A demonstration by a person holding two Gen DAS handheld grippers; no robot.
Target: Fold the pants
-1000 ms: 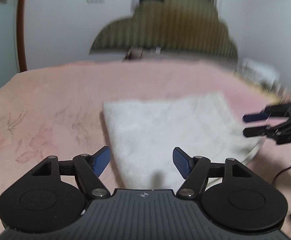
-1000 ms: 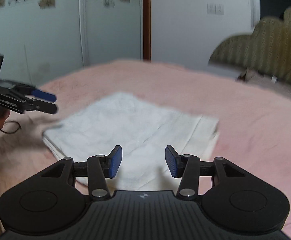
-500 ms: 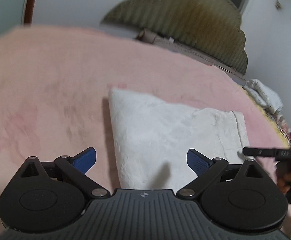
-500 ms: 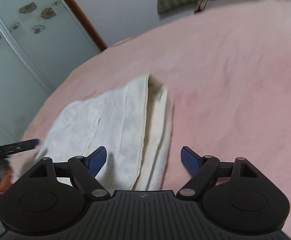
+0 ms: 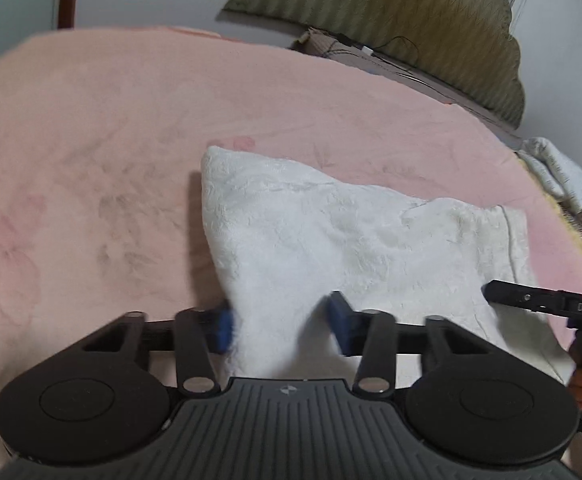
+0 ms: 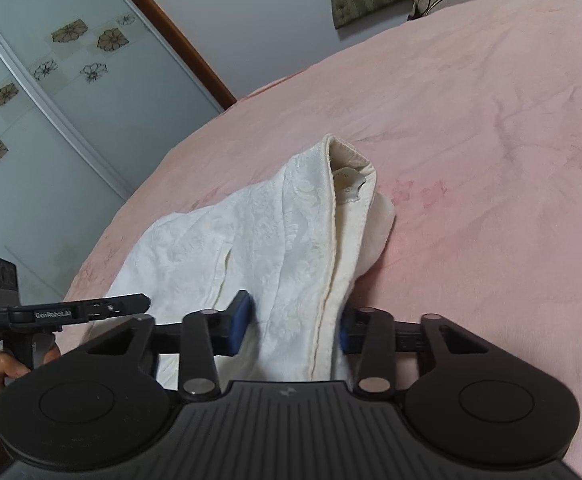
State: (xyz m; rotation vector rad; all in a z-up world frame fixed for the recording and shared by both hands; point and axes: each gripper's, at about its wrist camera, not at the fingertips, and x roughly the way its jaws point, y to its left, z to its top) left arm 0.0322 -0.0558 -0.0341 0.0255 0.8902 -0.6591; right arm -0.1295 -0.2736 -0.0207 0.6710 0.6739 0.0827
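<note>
- White folded pants (image 5: 355, 240) lie on the pink bed (image 5: 91, 160).
- Left gripper (image 5: 281, 322) fingers pinch the pants' near corner.
- Right gripper (image 6: 291, 320) fingers clamp the pants' waistband edge.

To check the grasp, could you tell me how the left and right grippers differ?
Left gripper holds a plain corner of the pants; right gripper holds the seamed waistband end. Left's pads look blurred; right's are sharp. Both close on cloth with blue pads.

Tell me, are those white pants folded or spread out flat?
Folded: the pants lie in stacked layers on the pink bed, edges doubled at the near corner.
</note>
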